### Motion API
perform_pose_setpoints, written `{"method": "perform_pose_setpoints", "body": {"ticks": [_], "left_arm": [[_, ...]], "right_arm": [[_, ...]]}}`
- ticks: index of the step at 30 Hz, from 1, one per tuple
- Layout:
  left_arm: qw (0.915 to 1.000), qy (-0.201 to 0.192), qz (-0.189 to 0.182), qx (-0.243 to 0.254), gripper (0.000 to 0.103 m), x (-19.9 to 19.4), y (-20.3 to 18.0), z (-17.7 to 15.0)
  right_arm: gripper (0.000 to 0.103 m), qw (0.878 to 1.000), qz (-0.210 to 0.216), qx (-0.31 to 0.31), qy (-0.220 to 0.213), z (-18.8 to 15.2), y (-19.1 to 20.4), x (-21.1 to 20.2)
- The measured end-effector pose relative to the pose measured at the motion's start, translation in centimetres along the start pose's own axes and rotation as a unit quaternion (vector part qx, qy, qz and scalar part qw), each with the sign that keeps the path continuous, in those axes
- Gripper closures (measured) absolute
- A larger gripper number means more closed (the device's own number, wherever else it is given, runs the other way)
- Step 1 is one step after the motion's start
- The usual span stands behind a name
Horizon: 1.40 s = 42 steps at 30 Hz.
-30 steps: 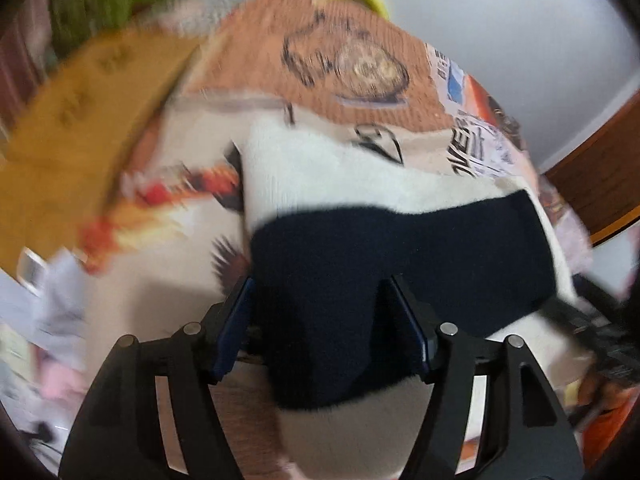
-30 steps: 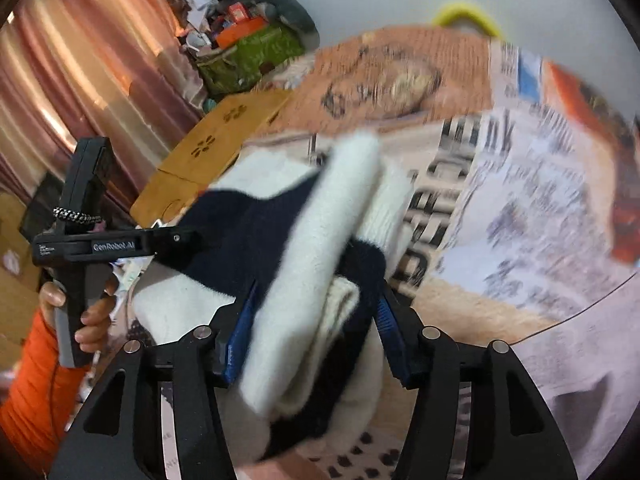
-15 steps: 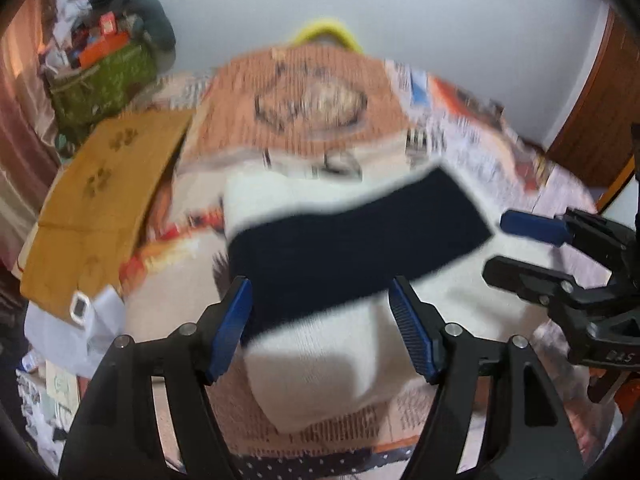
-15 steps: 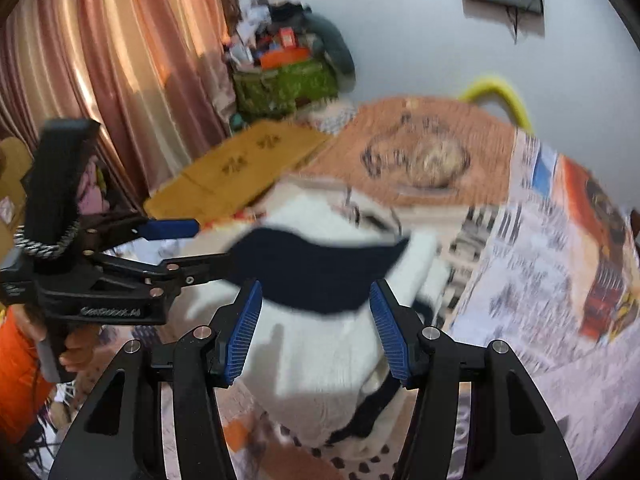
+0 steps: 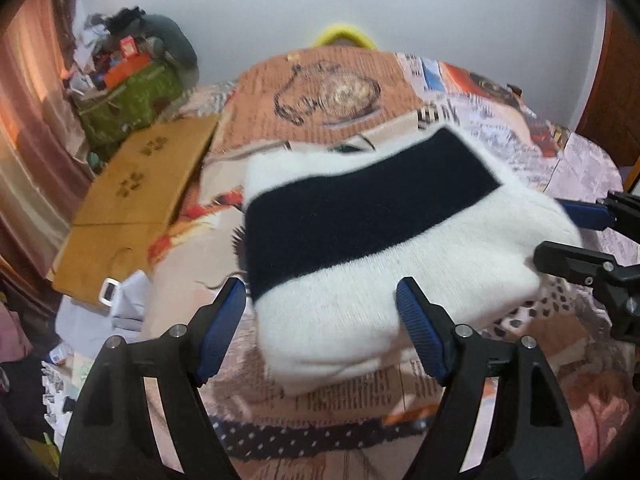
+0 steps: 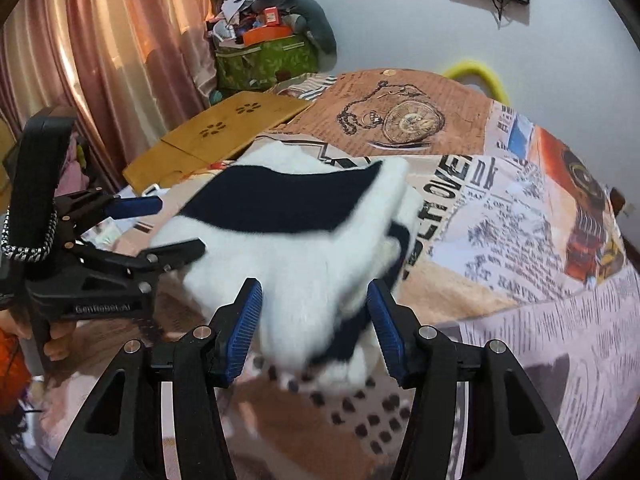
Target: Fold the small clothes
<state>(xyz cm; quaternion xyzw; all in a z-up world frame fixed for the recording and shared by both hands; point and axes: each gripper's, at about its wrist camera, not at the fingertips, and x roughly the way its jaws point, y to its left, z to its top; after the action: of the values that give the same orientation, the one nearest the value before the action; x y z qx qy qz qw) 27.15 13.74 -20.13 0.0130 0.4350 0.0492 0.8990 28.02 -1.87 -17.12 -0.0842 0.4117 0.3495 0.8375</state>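
Counts on and around the bed

One folded white and navy sweater (image 5: 384,240), two grippers (image 5: 320,312) (image 6: 314,316), one printed bedspread (image 6: 500,216), one wooden board (image 5: 136,200) at left, one green bag (image 6: 264,60) far left, one yellow hoop (image 6: 480,74).

sweater (image 5: 384,240): fuzzy knit cloth, matt, white and navy
bedspread (image 6: 520,240): smooth printed cloth
board (image 6: 224,128): matt wood
right gripper (image 6: 316,324): matt black plastic, ribbed blue pads (image 6: 244,328)

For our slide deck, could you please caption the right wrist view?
Folded white-and-navy sweater lying on the printed bedspread, both grippers open.
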Motion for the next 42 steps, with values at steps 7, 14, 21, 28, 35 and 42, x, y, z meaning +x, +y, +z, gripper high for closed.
{"method": "perform_pose_setpoints", "body": {"ticks": [7, 14, 21, 28, 35, 42], "left_arm": [[0.9930, -0.113, 0.003, -0.033, 0.026, -10.4, 0.7, 1.3], [0.9707, -0.235, -0.016, -0.048, 0.026, -21.8, 0.4, 1.7], [0.9421, -0.334, 0.009, -0.033, 0.024, -30.2, -1.8, -1.2], [0.9306, -0.362, 0.003, -0.051, 0.007, -33.4, -2.6, -4.2], [0.9287, -0.367, -0.002, -0.052, 0.000, -34.4, -3.1, -5.9], [0.9275, -0.371, 0.001, -0.049, 0.000, -34.7, -3.4, -6.5]], "right_arm": [[0.052, 0.996, 0.025, 0.012, -0.086, 1.1, 1.0, -7.8], [0.048, 0.971, 0.043, -0.014, -0.234, 1.7, 5.1, -18.6], [0.047, 0.944, 0.011, -0.042, -0.328, -0.2, 9.5, -24.8], [0.020, 0.935, -0.036, -0.032, -0.350, -2.7, 11.9, -26.2], [0.000, 0.936, -0.061, -0.006, -0.347, -3.0, 11.1, -26.3], [0.000, 0.939, -0.061, -0.002, -0.337, -3.7, 10.8, -26.2]]}}
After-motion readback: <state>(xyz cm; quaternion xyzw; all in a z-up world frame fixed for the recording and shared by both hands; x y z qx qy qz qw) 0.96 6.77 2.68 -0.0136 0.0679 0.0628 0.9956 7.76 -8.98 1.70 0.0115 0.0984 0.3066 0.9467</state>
